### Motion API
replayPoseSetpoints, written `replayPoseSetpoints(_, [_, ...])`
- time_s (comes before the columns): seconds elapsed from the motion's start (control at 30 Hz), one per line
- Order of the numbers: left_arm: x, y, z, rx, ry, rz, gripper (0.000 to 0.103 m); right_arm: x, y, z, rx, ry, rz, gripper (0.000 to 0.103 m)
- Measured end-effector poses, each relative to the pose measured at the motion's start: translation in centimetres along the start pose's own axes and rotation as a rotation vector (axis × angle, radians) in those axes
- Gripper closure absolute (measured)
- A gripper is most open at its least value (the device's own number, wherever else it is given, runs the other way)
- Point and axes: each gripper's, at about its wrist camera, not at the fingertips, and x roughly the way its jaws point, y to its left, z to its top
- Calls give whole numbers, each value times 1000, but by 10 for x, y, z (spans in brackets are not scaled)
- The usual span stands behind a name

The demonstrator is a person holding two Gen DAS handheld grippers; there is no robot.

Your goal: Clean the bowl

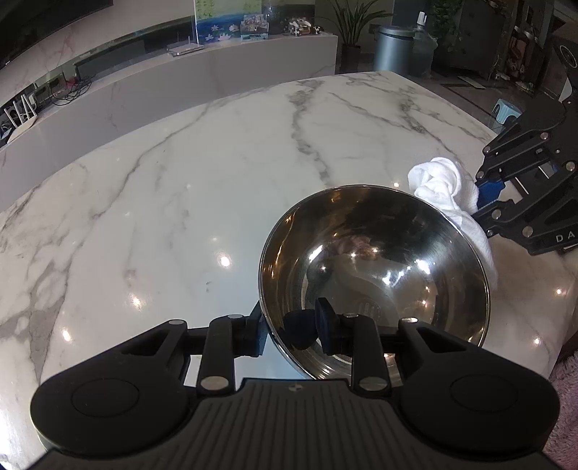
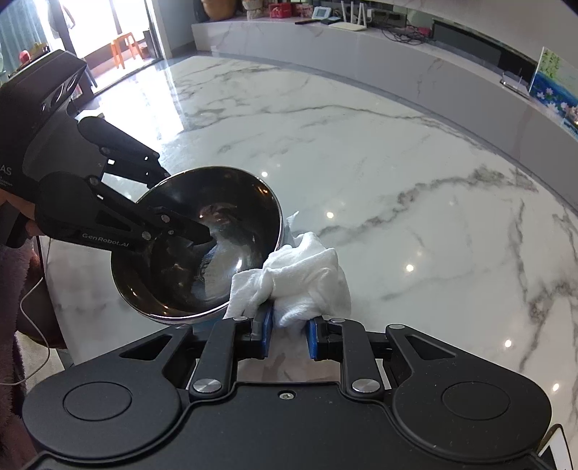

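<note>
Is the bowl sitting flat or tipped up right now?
Tipped. The bowl is held by its rim in the left tool, with its opening tilted toward the cloth rather than straight up.

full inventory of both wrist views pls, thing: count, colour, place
bowl: 1, stainless steel, tilted above the table's near edge, rim clamped by the left gripper
cloth: 1, white, bunched just outside the bowl's rim, held by the right gripper
table: 1, white marble with grey veins, under everything
bin: 1, grey metal, on the floor beyond the table
potted plant: 1, green, beside the bin
stool: 1, orange, by the bright doorway
left gripper: 1, black, jaws closed on the bowl's rim
right gripper: 1, black with blue pads, jaws closed on the cloth
</note>
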Motion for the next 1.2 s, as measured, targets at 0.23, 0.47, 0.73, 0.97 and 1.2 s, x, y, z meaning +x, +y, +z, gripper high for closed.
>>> replayPoseSetpoints(0.23, [0,0,1,-10,-5,-7,77,11,13,-13,2,45,29,83])
replayPoseSetpoints(0.47, [-2,0,1,-33,1,1,77,20,21,-20,27,69,27,84])
replayPoseSetpoints(0.73, [-11,14,-2,-195,37,-9,58,20,26,-18,14,87,5,84])
replayPoseSetpoints(0.97, [-8,20,-10,-274,121,-44,66,21,29,-16,19,93,-9,84])
replayPoseSetpoints(1.2, [-8,14,-9,-212,112,-41,79,19,34,-14,-14,107,-20,84])
